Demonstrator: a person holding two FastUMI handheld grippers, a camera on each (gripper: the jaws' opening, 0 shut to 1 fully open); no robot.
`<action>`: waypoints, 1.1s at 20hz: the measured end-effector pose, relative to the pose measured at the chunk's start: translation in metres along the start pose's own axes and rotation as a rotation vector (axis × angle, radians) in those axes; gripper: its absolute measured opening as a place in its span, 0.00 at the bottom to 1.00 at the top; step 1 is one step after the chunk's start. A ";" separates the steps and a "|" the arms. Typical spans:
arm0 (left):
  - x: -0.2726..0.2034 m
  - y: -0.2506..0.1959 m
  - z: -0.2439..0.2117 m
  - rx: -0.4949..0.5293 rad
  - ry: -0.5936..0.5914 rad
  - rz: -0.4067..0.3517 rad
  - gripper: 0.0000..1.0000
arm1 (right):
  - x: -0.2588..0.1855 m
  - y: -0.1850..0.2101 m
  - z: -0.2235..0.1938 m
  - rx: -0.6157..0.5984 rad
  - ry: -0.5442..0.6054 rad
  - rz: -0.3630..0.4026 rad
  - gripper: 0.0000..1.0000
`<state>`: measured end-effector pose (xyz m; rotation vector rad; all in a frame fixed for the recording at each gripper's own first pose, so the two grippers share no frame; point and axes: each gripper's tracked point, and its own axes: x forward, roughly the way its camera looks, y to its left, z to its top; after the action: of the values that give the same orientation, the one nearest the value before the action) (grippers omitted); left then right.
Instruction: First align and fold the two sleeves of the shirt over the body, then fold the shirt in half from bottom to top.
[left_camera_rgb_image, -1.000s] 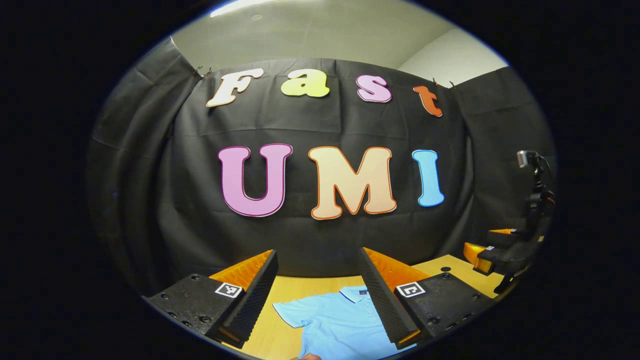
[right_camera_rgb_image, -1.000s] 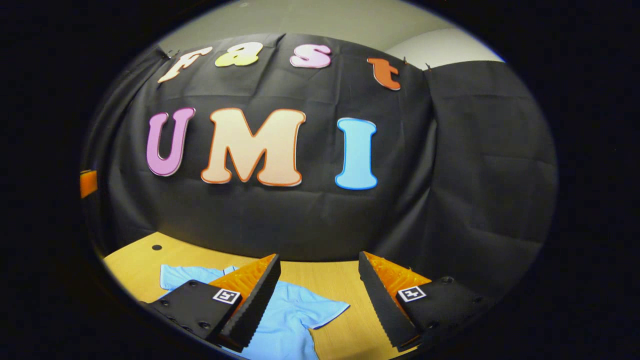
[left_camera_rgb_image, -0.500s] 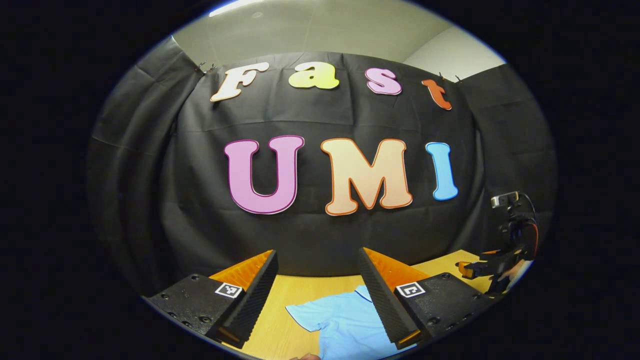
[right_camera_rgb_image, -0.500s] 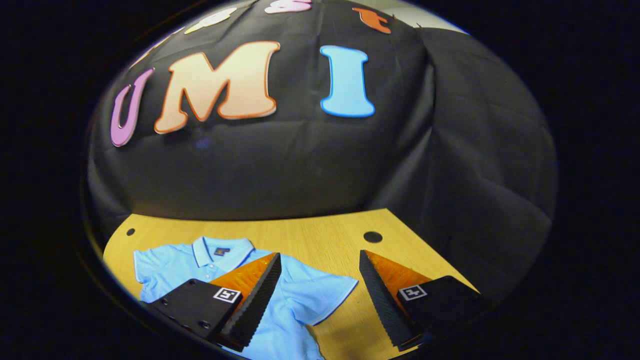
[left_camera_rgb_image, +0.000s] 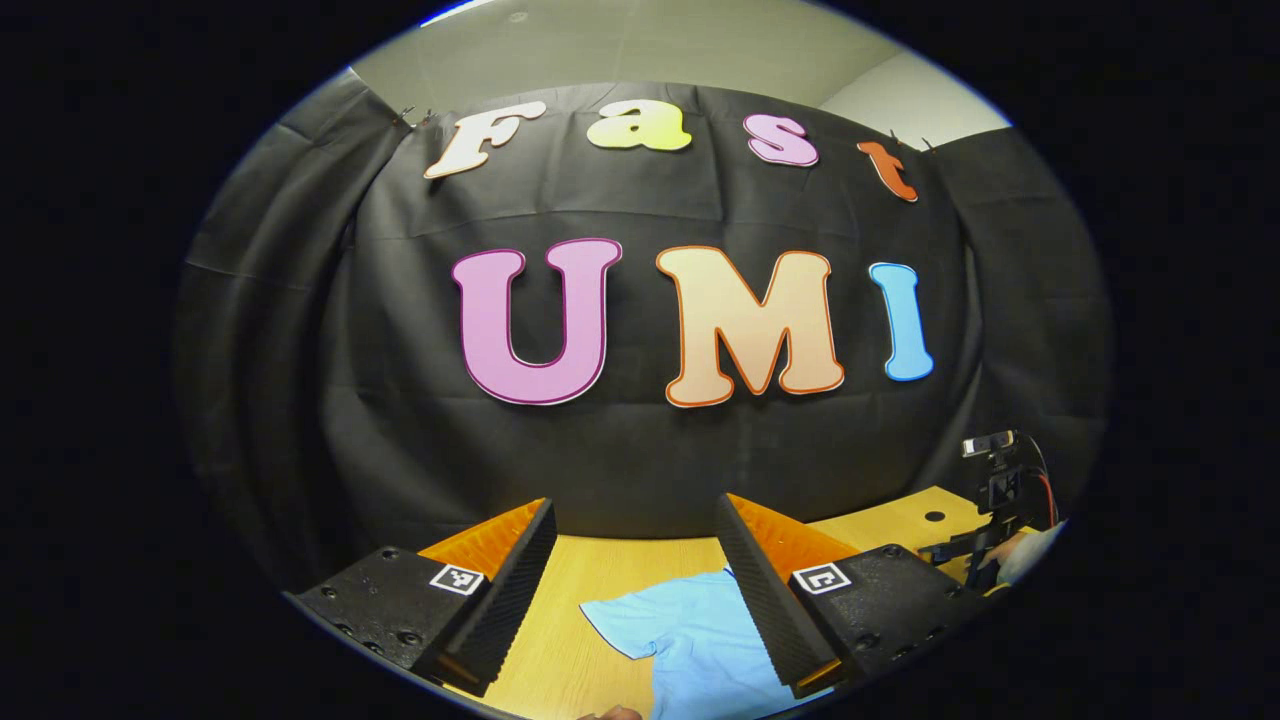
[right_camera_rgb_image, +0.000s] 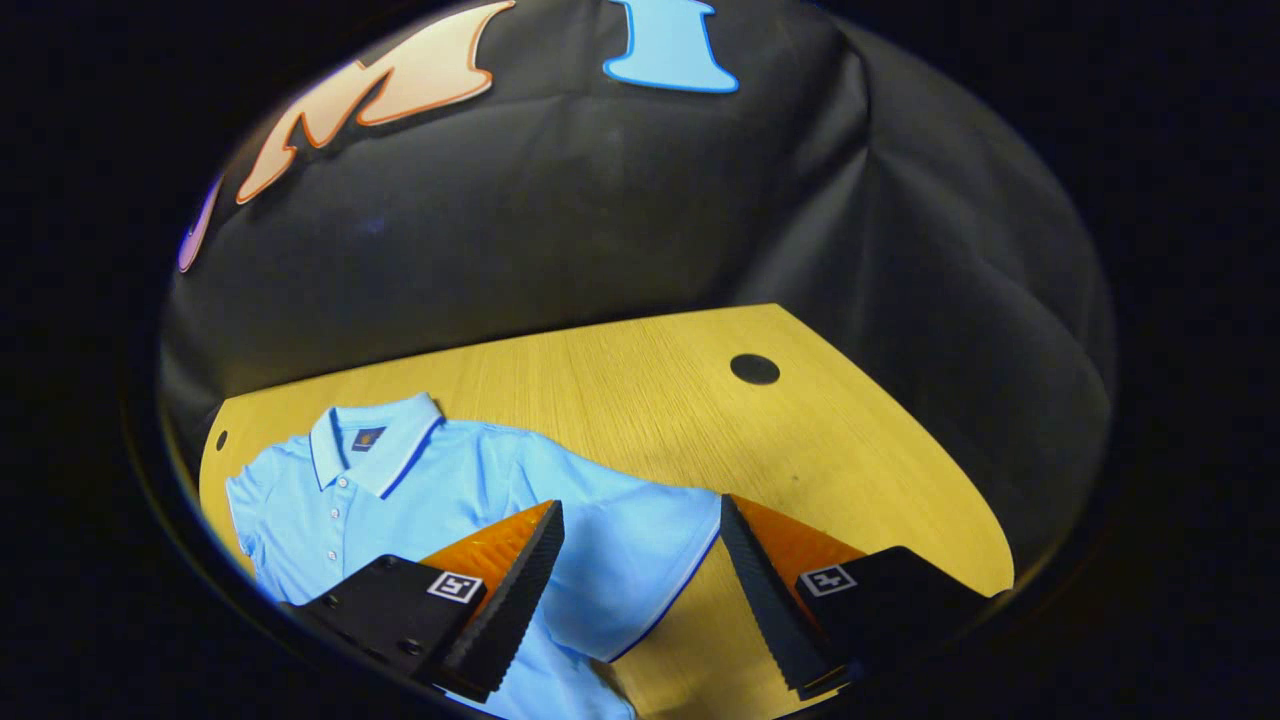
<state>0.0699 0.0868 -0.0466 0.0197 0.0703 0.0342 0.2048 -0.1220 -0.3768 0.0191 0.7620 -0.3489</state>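
Observation:
A light blue polo shirt (right_camera_rgb_image: 420, 490) lies flat and face up on the wooden table (right_camera_rgb_image: 700, 420), collar toward the cloth wall, both short sleeves spread out. My right gripper (right_camera_rgb_image: 640, 600) hovers open above the shirt's right sleeve (right_camera_rgb_image: 630, 560), with the sleeve hem between its fingers, not touching. In the left gripper view, my left gripper (left_camera_rgb_image: 635, 600) is open above the other sleeve (left_camera_rgb_image: 640, 615) of the shirt (left_camera_rgb_image: 700, 650), well clear of it. The right gripper (left_camera_rgb_image: 985, 545) and the hand holding it appear at the far right of that view.
The table's far edge meets the black cloth wall. A round dark hole (right_camera_rgb_image: 755, 368) sits in the tabletop beyond the right sleeve, and a smaller one (right_camera_rgb_image: 220, 440) near the left corner. Bare wood (left_camera_rgb_image: 560, 620) lies left of the shirt.
The right gripper has tilted down and dropped toward the right sleeve, bringing more of the shirt and table into its view. The left gripper has tipped slightly down and shifted left. Both stayed open.

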 end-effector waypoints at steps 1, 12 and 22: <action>0.001 0.002 -0.002 0.001 0.002 0.003 0.96 | 0.004 -0.002 -0.004 0.005 0.017 -0.005 0.98; 0.005 0.009 -0.011 0.002 0.031 0.023 0.95 | 0.021 0.002 -0.035 0.082 0.136 0.022 0.49; 0.004 0.016 -0.020 -0.029 0.048 0.036 0.95 | -0.023 0.090 0.010 0.244 0.057 0.283 0.00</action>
<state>0.0722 0.1030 -0.0669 -0.0084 0.1179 0.0720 0.2244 -0.0321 -0.3642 0.3640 0.7578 -0.1702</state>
